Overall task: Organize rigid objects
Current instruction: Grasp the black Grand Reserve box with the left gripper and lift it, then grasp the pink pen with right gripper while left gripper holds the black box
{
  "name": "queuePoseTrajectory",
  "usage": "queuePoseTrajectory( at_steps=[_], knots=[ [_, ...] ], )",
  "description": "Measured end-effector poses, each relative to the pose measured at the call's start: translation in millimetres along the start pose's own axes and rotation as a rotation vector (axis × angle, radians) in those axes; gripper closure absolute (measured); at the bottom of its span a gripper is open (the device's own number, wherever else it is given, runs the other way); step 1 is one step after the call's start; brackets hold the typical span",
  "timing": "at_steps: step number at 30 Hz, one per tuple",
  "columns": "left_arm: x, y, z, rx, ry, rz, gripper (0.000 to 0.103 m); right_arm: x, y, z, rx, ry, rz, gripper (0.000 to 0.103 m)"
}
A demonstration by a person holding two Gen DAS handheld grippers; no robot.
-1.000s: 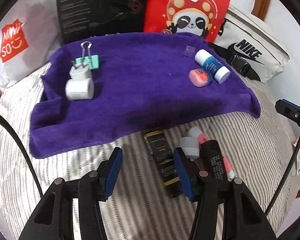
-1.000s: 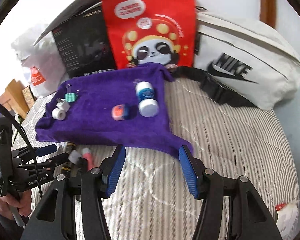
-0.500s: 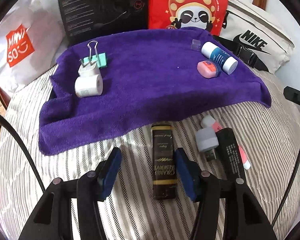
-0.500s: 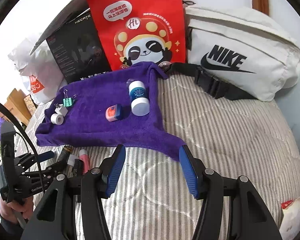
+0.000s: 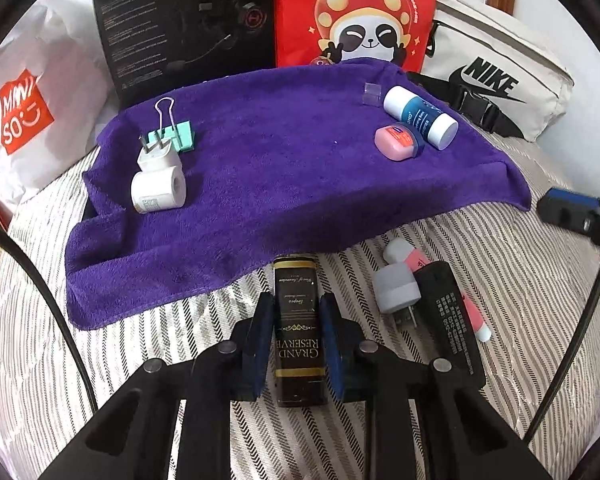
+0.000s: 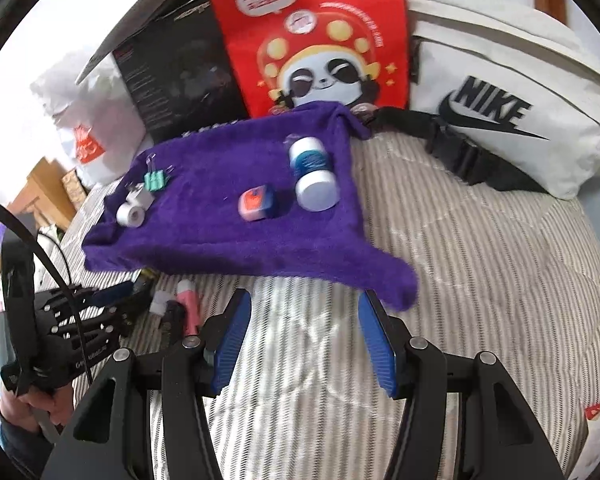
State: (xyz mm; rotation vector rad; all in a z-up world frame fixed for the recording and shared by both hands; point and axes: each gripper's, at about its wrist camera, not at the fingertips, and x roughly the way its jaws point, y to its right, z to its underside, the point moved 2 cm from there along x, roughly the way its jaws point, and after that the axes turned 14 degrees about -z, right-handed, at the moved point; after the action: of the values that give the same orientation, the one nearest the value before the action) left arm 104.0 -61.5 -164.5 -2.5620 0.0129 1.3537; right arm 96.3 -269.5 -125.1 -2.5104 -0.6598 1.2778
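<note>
Now left claw [image 5: 296, 344] clamps black box [image 5: 298, 332]; right claw [image 6: 304, 340] open, empty.

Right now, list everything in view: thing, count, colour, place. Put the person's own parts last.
towel: 1, purple, spread on the striped bedding
binder clip: 1, mint green, towel's left part
plug adapter: 1, white, just in front of the clip
tube: 1, blue and white, towel's right part
small jar: 1, pink, touching the tube
Grand Reserve box: 1, black and gold, on the bedding before the towel
grey plug: 1, right of the box
black block: 1, beside the grey plug
pink stick: 1, partly behind the block
bags and box behind: Miniso bag, black box, red panda bag, Nike bag
left gripper: shut on the Grand Reserve box
right gripper: open, empty, above the bedding
</note>
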Motion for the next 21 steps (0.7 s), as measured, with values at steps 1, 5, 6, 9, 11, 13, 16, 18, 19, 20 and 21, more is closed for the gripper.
queuePoseTrajectory(
  at_steps=[1, 5, 6, 9, 11, 13, 16, 18, 19, 20, 21],
  knots=[
    [-0.6, -1.9, 1.6, -0.002, 0.000, -0.006, 0.080, 2.6, -4.4, 1.3, -0.012, -0.008, -0.009, 0.047],
    [-2.4, -20.6, 9.6, -0.016, -0.005, -0.059, 0.080, 16.3, -23.6, 10.8, -0.060, -0.049, -0.050, 0.047],
    [-2.2, -25.9, 11.3, -0.024, -0.009, -0.066, 0.080, 20.0, -27.5, 13.3, -0.073, -0.059, -0.052, 0.047],
    [-1.4, -42.6, 17.2, -0.058, -0.018, -0.079, 0.080, 33.0, -37.2, 21.2, -0.106, -0.094, -0.056, 0.048],
    [-0.3, -51.3, 20.1, -0.076, -0.021, -0.076, 0.080, 40.7, -41.5, 25.3, -0.120, -0.115, -0.064, 0.048],
    [0.0, -57.5, 22.6, -0.094, -0.025, -0.077, 0.080, 46.5, -45.2, 28.3, -0.134, -0.130, -0.065, 0.048],
    [0.2, -60.0, 24.7, -0.101, -0.021, -0.073, 0.080, 52.0, -47.6, 31.2, -0.142, -0.146, -0.069, 0.048],
    [0.5, -60.1, 25.5, -0.104, -0.018, -0.069, 0.080, 53.2, -48.3, 31.0, -0.134, -0.147, -0.087, 0.048],
    [0.7, -60.5, 25.4, -0.106, -0.019, -0.067, 0.080, 54.7, -49.5, 31.0, -0.135, -0.149, -0.090, 0.048],
    [0.8, -61.0, 25.3, -0.108, -0.020, -0.064, 0.080, 56.8, -51.5, 30.6, -0.141, -0.153, -0.089, 0.048],
    [1.1, -61.5, 25.1, -0.109, -0.020, -0.062, 0.080, 59.4, -54.8, 29.9, -0.150, -0.155, -0.087, 0.048]
  ],
)
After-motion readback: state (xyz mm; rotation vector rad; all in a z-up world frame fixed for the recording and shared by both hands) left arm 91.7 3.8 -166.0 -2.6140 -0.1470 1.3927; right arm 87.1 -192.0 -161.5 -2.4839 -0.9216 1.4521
